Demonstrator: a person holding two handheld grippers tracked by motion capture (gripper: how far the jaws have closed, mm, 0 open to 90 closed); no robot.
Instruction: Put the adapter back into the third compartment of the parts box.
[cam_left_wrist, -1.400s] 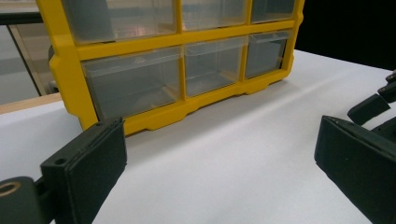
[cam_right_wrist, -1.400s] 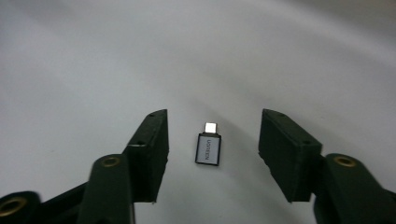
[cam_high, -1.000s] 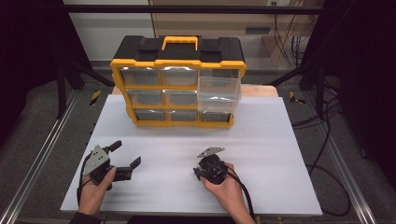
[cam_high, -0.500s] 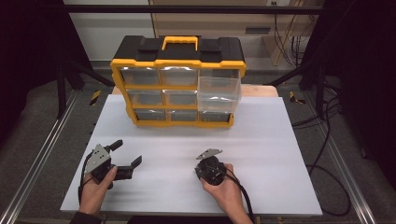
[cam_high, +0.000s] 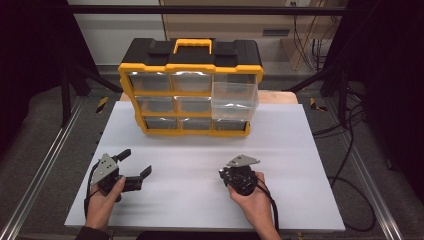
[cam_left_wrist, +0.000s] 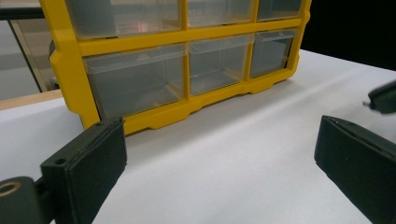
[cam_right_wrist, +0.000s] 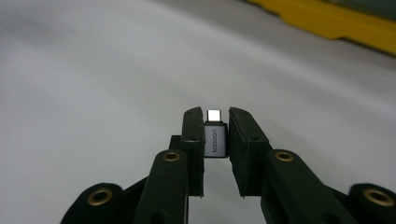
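Right gripper (cam_right_wrist: 215, 122) — pinching a small grey adapter (cam_right_wrist: 214, 135)
Its jaws have just been closing on the adapter, above the white mat (cam_high: 300, 150); left gripper (cam_high: 135, 164) spread wide, facing the yellow organizer (cam_high: 190, 85).

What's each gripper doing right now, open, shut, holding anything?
Left gripper: open, jaws wide apart, nothing between them.
Right gripper: jaws have just been closing, now shut on a small grey USB adapter.
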